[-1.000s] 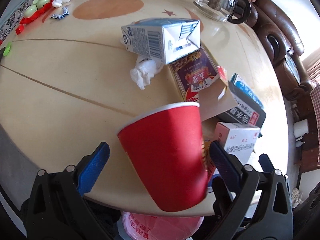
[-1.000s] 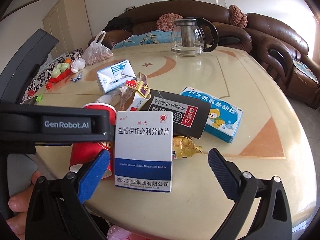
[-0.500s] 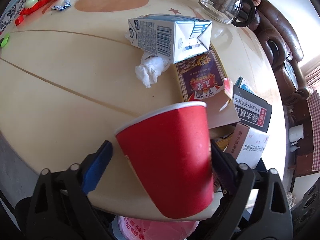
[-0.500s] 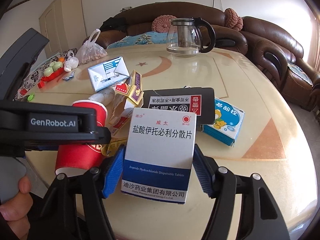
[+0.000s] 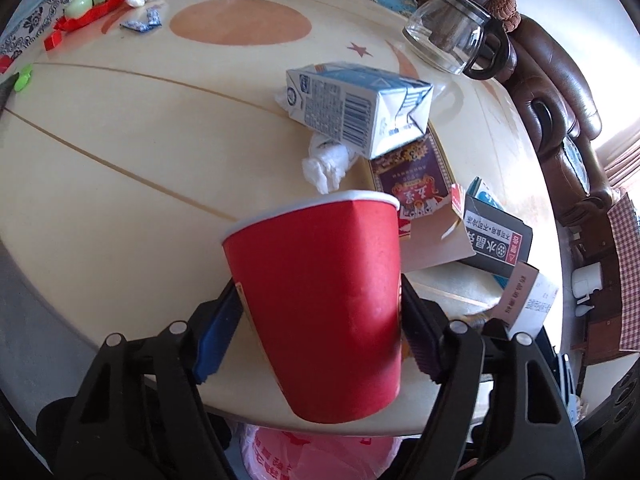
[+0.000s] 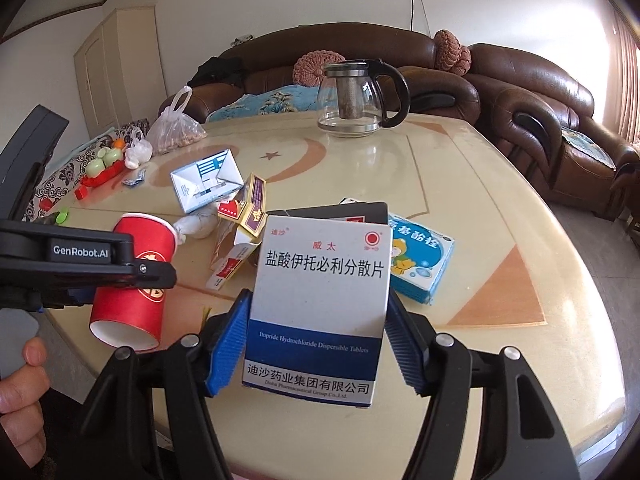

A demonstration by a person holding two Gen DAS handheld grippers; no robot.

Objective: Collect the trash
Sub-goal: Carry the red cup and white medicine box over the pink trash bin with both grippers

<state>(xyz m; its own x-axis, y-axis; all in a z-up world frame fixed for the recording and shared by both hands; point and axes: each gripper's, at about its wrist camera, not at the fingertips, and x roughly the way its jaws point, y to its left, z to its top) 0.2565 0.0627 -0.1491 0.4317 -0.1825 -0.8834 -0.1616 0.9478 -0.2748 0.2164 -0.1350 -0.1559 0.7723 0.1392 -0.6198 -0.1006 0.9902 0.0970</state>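
Note:
A red paper cup (image 5: 316, 264) stands between the blue pads of my left gripper (image 5: 320, 332). The jaws are closing and both pads touch its sides. In the right wrist view the red cup (image 6: 136, 280) hangs tilted at the table's near edge, its base showing. My right gripper (image 6: 316, 332) is shut on a white and blue medicine box (image 6: 320, 288), held upright above the cream table (image 6: 500, 208). A hand shows at the lower left of that view.
On the table lie a milk carton (image 5: 360, 112), a tissue wad (image 5: 326, 164), a purple cigarette box (image 5: 412, 176), a black box (image 5: 496, 236) and a blue box (image 6: 420, 264). A glass teapot (image 6: 356, 96) stands at the back. A pink bag (image 5: 320, 456) hangs below the edge.
Both grippers went from wide open to closed: the left pads came in against the red cup, the right pads clamped the medicine box, which now stands raised in front of the black box.

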